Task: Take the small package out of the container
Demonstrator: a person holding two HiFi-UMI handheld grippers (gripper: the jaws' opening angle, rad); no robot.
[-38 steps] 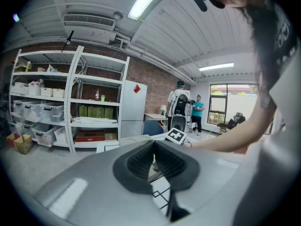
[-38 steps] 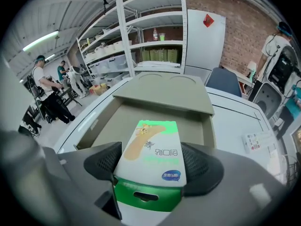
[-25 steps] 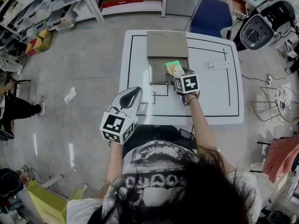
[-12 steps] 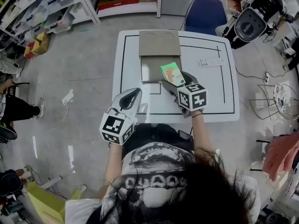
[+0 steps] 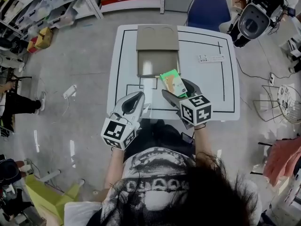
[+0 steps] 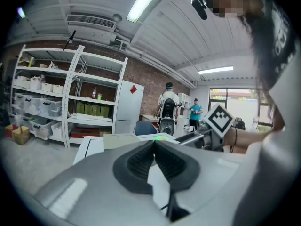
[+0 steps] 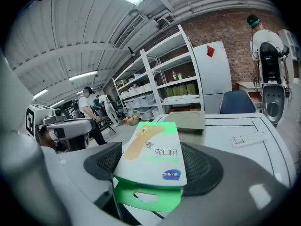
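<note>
Small package (image 5: 172,82), a green and white flat box with a bandage picture on it, sat clamped between the wide-set pads of the right gripper (image 5: 175,87), outside the container (image 5: 157,62) and just to the lower right of it in the head view. Its near end was covered there by the gripper's body and marker cube, and that view did not show whether it hung over the white table (image 5: 214,91) or touched it. In the right gripper view the print on its face ran the wrong way round and was too small to read, and a green flap stuck out beneath it at the bottom of the frame. The brown container lay open near the top centre of the table, its lid folded back toward the far edge. The left gripper (image 5: 137,98) hovered at the table's near edge, lower left of the package, its jaws closed tip to tip with nothing between them. In the left gripper view its own grey body hid most of the table and the container.
</note>
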